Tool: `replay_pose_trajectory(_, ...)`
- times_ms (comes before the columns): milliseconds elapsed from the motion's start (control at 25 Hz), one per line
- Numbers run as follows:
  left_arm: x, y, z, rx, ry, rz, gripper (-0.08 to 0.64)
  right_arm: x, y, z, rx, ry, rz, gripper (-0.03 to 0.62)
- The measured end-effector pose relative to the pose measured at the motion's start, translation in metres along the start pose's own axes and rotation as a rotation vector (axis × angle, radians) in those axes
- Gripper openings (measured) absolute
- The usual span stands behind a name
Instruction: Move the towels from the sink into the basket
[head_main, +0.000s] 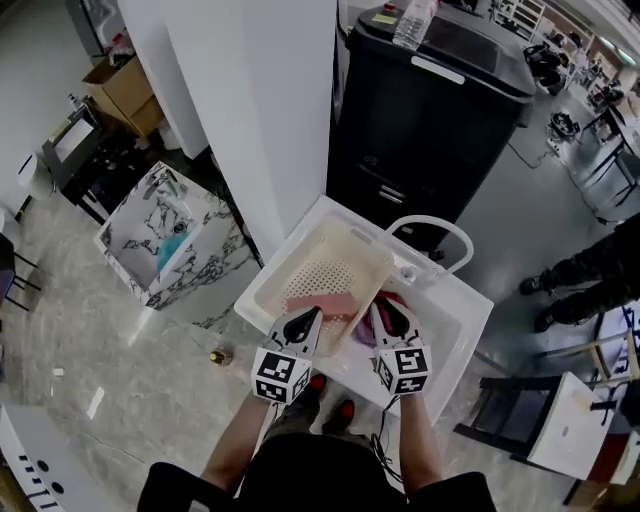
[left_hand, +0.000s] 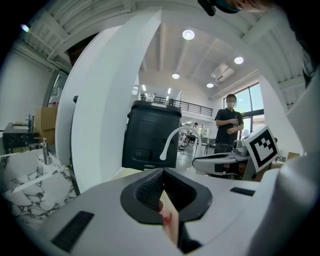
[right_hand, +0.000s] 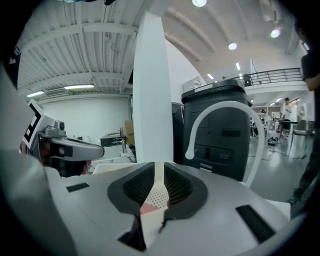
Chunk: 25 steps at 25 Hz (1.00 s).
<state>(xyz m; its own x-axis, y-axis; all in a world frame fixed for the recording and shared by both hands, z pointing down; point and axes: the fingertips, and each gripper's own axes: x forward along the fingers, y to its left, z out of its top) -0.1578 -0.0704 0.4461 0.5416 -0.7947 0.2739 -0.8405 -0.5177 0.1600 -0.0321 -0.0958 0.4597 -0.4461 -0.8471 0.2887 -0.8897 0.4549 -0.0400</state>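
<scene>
A cream perforated basket (head_main: 335, 250) sits in the white sink (head_main: 465, 315), just ahead of both claws. 1 pink towel (head_main: 325, 303) lies in the basket, right at the tips of the left claw (head_main: 308, 315). 1 darker magenta towel (head_main: 365, 328) lies by the basket's right edge, beside the right claw (head_main: 381, 311).

The left claw's (left_hand: 161, 174) jaws meet at the tips, and a scrap of pink shows in the slot behind them. The right claw's (right_hand: 159, 169) jaws stand a narrow slot apart. Basket holes and pink cloth show through the slot, and the pads press on nothing I can see.
</scene>
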Motion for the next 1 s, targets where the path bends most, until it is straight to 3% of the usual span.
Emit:
replay_pose_trajectory(360, 0.032, -0.072, 0.009, 0.055, 0.005, -0.202, 0.005, -0.078, -0.063, -0.011, 0.054, -0.036, -0.241, 0.044)
replay_pose_trajectory(600, 0.050, -0.123, -0.001, 0.077, 0.041, -0.320, 0.005, -0.127, -0.089, -0.026, 0.083, -0.034, -0.357, 0.038)
replay_pose_trajectory(1000, 0.068, -0.177, -0.035, 0.093, 0.128, -0.428, 0.005, -0.163, -0.104, -0.073, 0.149, 0.026, -0.415, 0.037)
